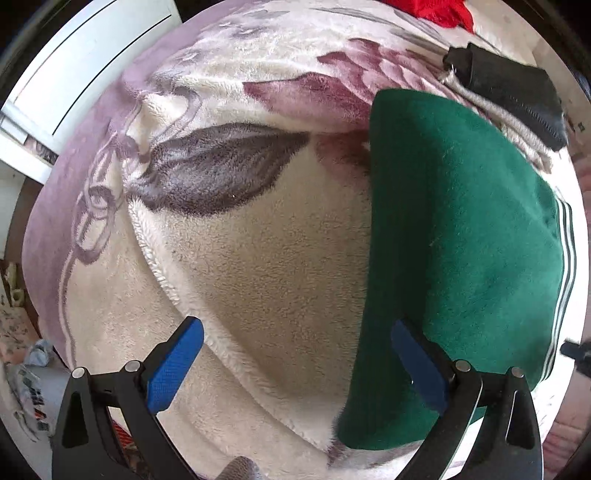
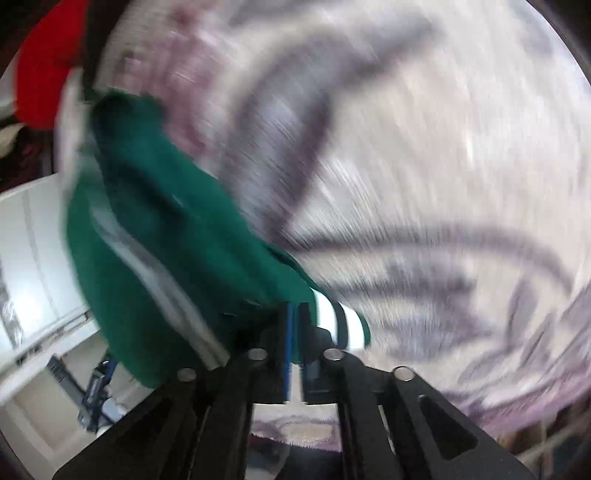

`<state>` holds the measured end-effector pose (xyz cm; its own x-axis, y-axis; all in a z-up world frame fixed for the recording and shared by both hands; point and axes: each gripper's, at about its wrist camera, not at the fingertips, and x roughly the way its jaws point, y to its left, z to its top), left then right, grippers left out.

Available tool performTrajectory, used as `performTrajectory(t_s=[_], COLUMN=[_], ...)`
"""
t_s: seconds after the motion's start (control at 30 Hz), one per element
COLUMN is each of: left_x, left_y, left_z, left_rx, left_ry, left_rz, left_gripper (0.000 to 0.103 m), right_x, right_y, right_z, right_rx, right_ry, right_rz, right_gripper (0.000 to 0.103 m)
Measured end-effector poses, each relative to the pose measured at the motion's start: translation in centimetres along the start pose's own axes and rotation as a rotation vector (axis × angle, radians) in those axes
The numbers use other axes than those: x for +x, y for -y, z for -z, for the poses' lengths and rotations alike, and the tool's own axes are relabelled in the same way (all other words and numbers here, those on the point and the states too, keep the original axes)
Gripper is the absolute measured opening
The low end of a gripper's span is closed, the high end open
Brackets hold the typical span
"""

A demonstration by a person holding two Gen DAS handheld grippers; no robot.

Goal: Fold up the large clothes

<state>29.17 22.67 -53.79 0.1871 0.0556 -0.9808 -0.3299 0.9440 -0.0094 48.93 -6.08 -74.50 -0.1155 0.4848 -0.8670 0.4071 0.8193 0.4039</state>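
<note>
My right gripper (image 2: 295, 354) has its jaws clenched on the green garment's (image 1: 461, 240) striped edge at six o'clock, so I carry it flat over the blanket (image 1: 258, 258), left gripper (image 1: 295, 365) wide open.

A home bedroom: a plush cream fleece blanket with purple floral print (image 1: 258, 258) covers a bed beside white panelled cabinet doors (image 1: 74, 74), clothes lying about.

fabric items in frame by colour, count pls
Green: 1, green garment with white stripes, in the right gripper
Red: 1, red cloth, far edge
Cream and purple floral: 1, blanket underneath
Black: 1, black pouch
Total: 4
</note>
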Motion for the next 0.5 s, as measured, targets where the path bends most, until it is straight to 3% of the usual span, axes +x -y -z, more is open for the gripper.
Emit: performTrajectory(t_s=[0.03, 0.07, 0.17, 0.23, 0.27, 0.3, 0.33, 0.37, 0.5], left_x=[0.0, 0.1, 0.0, -0.3, -0.3, -0.4, -0.5, -0.6, -0.8], left_y=[0.0, 0.0, 0.3, 0.5, 0.5, 0.6, 0.7, 0.6, 0.5], left_z=[0.0, 0.1, 0.3, 0.4, 0.4, 0.4, 0.4, 0.3, 0.4], left_rx=[0.0, 0.003, 0.014, 0.016, 0.017, 0.019, 0.023, 0.026, 0.041], left_ry=[0.001, 0.004, 0.009, 0.017, 0.02, 0.02, 0.023, 0.026, 0.042], left_rz=[-0.001, -0.007, -0.022, -0.026, -0.027, -0.031, -0.034, -0.032, -0.024], left_gripper=[0.103, 0.103, 0.103, 0.103, 0.103, 0.103, 0.103, 0.103, 0.103], right_x=[-1.6, -2.9, -3.2, -0.6, 1.7, 3.5, 4.7, 5.0, 0.1], right_y=[-0.6, -1.3, -4.5, -7.7, -9.3, -10.3, -10.6, -11.0, -10.3], right_z=[-0.6, -1.3, -3.5, -4.6, -5.1, -5.3, -5.5, -5.3, -4.6], right_rx=[-0.026, -0.049, -0.136, -0.21, -0.255, -0.263, -0.262, -0.261, -0.192], right_ry=[0.051, 0.099, 0.126, 0.078, 0.03, 0.019, 0.021, 0.021, 0.17], right_rz=[-0.009, -0.028, -0.12, -0.102, -0.089, -0.049, -0.028, -0.007, 0.027], right_gripper=[0.062, 0.086, 0.088, 0.088, 0.082, 0.068, 0.026, 0.011, 0.009])
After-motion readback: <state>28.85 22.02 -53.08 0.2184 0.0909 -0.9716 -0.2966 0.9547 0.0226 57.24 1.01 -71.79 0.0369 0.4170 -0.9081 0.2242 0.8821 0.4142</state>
